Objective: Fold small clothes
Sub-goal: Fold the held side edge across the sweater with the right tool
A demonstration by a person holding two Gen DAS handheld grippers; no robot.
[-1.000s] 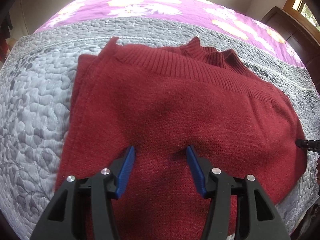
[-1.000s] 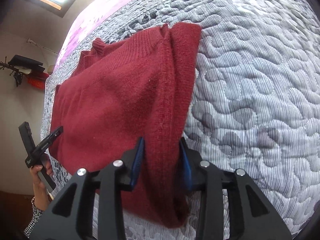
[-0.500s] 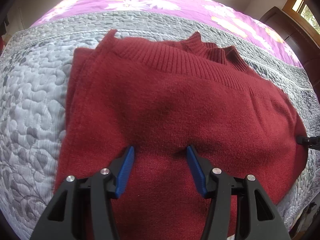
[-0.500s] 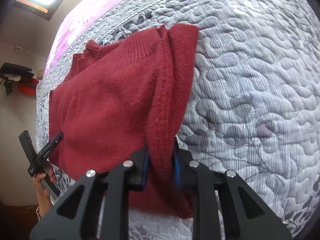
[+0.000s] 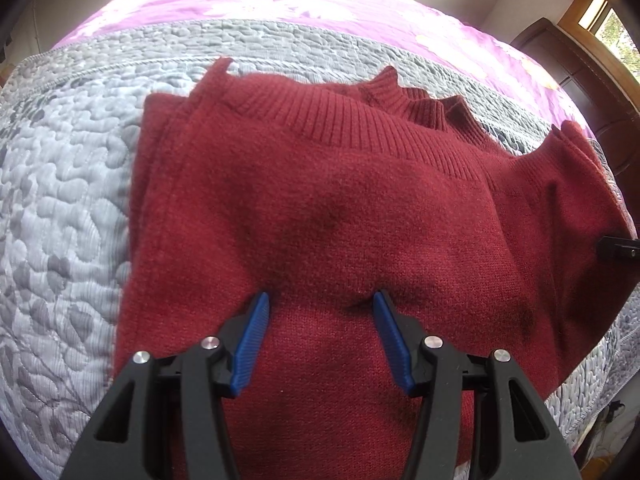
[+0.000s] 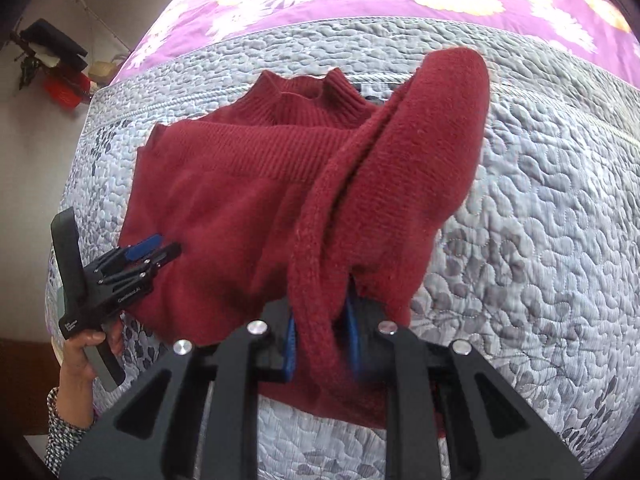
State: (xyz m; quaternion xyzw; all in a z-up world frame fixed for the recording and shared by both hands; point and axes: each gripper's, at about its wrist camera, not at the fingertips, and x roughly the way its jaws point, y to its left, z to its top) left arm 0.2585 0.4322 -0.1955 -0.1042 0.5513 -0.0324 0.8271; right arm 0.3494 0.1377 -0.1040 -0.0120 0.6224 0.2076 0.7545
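A dark red knit sweater (image 5: 340, 208) lies partly folded on the grey quilted bedspread (image 5: 60, 208), collar at the far side. My left gripper (image 5: 320, 312) is open, its blue-padded fingertips resting on the sweater's near middle with flat cloth between them. In the right wrist view, my right gripper (image 6: 320, 324) is shut on the sweater's (image 6: 224, 216) right side edge. That edge is raised off the bed as a thick hanging fold (image 6: 420, 140). The left gripper (image 6: 156, 250) shows at the sweater's left side, held by a hand (image 6: 80, 356).
The grey quilt (image 6: 540, 220) spreads wide to the right of the sweater. A purple flowered cover (image 6: 400, 0) lies beyond it. Dark wooden furniture (image 5: 580, 80) stands past the bed's far right corner. The bed's near edge drops off at the lower right.
My right gripper closed on the sweater's right edge and lifted it, so the fold now stands up off the bed. My left gripper stayed open on the sweater.
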